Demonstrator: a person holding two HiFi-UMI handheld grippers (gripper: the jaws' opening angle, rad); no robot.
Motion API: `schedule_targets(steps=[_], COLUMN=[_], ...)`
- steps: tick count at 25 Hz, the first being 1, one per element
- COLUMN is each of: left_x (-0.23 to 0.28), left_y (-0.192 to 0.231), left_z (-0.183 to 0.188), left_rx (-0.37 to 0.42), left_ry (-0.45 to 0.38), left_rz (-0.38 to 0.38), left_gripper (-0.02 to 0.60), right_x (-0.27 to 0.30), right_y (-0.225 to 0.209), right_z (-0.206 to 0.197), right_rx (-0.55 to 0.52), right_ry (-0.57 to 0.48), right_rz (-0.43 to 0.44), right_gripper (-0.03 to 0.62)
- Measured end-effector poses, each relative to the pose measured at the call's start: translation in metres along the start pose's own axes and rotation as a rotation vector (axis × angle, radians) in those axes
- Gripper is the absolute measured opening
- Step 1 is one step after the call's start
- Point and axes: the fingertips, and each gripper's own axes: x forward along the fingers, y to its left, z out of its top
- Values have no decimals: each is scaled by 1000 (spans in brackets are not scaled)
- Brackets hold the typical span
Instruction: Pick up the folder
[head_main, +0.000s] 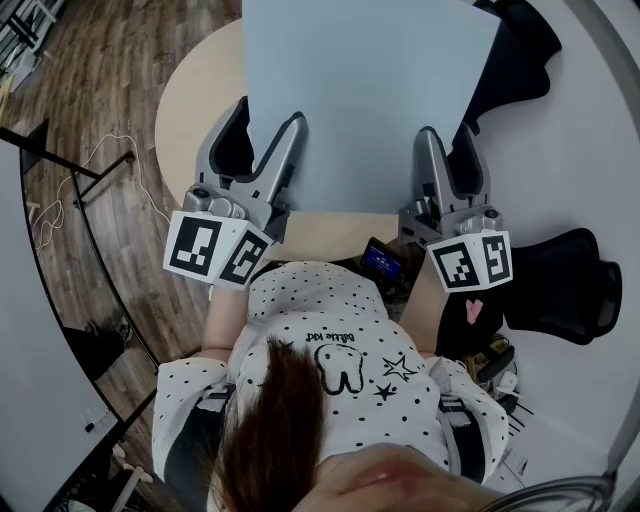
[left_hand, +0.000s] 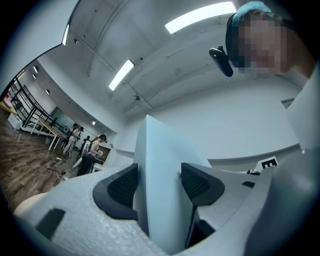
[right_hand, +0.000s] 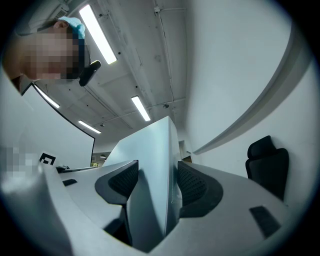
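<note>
The folder (head_main: 365, 100) is a large pale blue sheet-like cover, held up flat above the round beige table (head_main: 195, 110). My left gripper (head_main: 265, 128) is shut on its lower left corner, and my right gripper (head_main: 450, 140) is shut on its lower right corner. In the left gripper view the folder (left_hand: 162, 155) stands edge-on, pinched between the dark pads (left_hand: 122, 184) of the left gripper (left_hand: 159, 184). The right gripper view shows the same: the folder (right_hand: 150, 150) is clamped in the right gripper (right_hand: 157, 182). The folder hides most of the table top.
A black office chair (head_main: 522, 50) stands at the far right of the table and another (head_main: 562, 285) close on my right. A small dark device (head_main: 382, 258) lies near my lap. Wooden floor with a cable (head_main: 120, 150) lies to the left.
</note>
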Motion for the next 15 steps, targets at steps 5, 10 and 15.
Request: schedule_targets(steps=[5,10,15], left_x=[1,1,0], left_y=[0,-3,-4], left_z=[1,-3,-2], left_rx=[0,1,4], left_ry=[3,7,6], left_rz=[-3,-4,-8], left_gripper=[276,276,276], right_x=[0,-4,-5], right_y=[-1,-4,-3], right_z=[0,-2,-2], right_rx=[3,9,11], right_ry=[-1,2,-2], right_rz=[-4,-7,-8], right_gripper=[245,244,242])
